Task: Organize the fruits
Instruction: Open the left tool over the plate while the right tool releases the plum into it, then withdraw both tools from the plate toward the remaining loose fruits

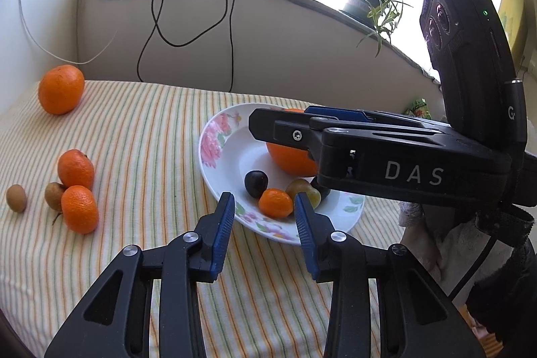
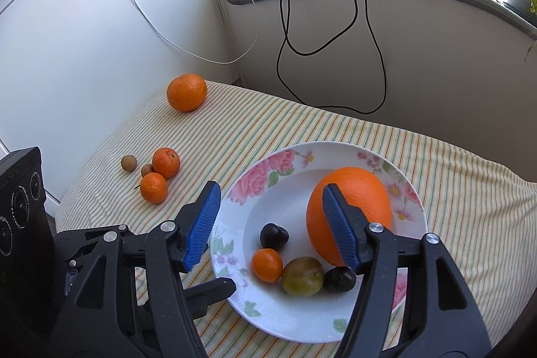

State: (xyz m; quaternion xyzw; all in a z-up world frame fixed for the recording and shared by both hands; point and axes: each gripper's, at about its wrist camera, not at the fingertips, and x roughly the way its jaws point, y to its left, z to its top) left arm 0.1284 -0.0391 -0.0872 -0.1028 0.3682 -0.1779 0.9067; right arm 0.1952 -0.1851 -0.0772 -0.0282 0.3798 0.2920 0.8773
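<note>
Your plate on the striped cloth holds a big orange, a small mandarin, a green plum and two dark plums. Your right claw stands wide over them, gripping nothing. Your left claw is narrower, empty, at the plate's near rim. More oranges lie on the cloth well apart.

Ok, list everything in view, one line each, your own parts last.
plate: one, white with flowers, on the striped cloth
big orange: one, on the plate
small mandarin: one, orange, on the plate
dark plums: two, on the plate
green plum: one, on the plate
oranges off the plate: three, on the cloth
brown fruits: two, beside them
left tongs: open, empty
right tongs: open, over the plate
</note>
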